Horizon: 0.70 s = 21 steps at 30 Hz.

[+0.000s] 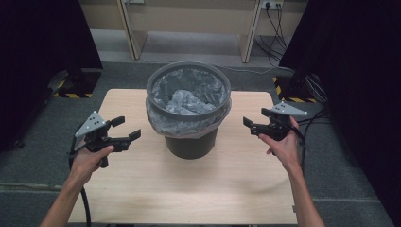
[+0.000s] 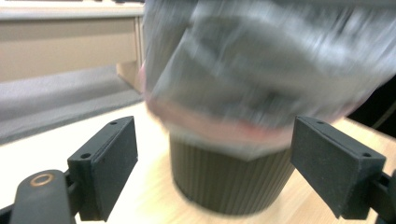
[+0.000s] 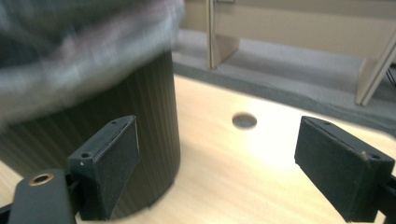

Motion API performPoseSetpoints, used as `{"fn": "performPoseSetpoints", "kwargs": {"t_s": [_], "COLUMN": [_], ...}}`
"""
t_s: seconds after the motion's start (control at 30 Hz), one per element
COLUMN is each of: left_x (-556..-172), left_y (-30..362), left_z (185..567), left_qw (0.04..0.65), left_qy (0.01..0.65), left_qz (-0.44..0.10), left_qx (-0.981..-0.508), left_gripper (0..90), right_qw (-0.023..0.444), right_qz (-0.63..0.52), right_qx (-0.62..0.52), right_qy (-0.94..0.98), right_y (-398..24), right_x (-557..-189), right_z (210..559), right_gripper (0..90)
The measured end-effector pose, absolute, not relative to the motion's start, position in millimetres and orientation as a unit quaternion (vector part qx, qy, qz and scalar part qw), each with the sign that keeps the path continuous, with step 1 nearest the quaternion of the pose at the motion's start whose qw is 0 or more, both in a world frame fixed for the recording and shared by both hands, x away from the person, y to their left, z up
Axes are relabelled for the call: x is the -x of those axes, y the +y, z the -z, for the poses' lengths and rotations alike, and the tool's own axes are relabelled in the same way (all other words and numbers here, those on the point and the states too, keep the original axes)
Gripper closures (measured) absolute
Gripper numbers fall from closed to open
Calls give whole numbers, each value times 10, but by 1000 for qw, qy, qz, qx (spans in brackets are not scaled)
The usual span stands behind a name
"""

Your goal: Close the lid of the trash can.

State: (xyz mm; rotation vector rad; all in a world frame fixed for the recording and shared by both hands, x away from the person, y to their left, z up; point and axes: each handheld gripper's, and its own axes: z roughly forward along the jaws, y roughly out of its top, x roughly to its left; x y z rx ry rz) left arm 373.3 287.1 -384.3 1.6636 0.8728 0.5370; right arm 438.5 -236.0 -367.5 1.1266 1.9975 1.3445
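High view | wooden table (image 1: 189,189) | grey carpet floor (image 1: 350,179) | dark curtains (image 1: 42,42)

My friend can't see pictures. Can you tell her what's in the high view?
A dark bin lined with a clear plastic bag stands in the middle of a wooden table. A person holds an open left gripper and an open right gripper on either side of it, touching nothing.
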Motion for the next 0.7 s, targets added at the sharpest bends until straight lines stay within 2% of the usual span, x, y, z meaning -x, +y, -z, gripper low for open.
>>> {"fn": "performPoseSetpoints", "kwargs": {"t_s": [0.4,0.7], "left_x": [-3640,-3647], "left_y": [2975,2921], "left_z": [4586,5008], "left_qw": [508,436], "left_qy": [402,411], "left_qz": [-229,-211], "left_qx": [-727,-772], "left_gripper": [146,147], "right_qw": [225,206], "right_qz": [-434,-396], "right_qx": [-428,-436], "right_qy": [760,782], "right_y": [-2224,-2154], "right_x": [-4268,-4137], "right_z": [4312,4726], "right_gripper": [144,151]}}
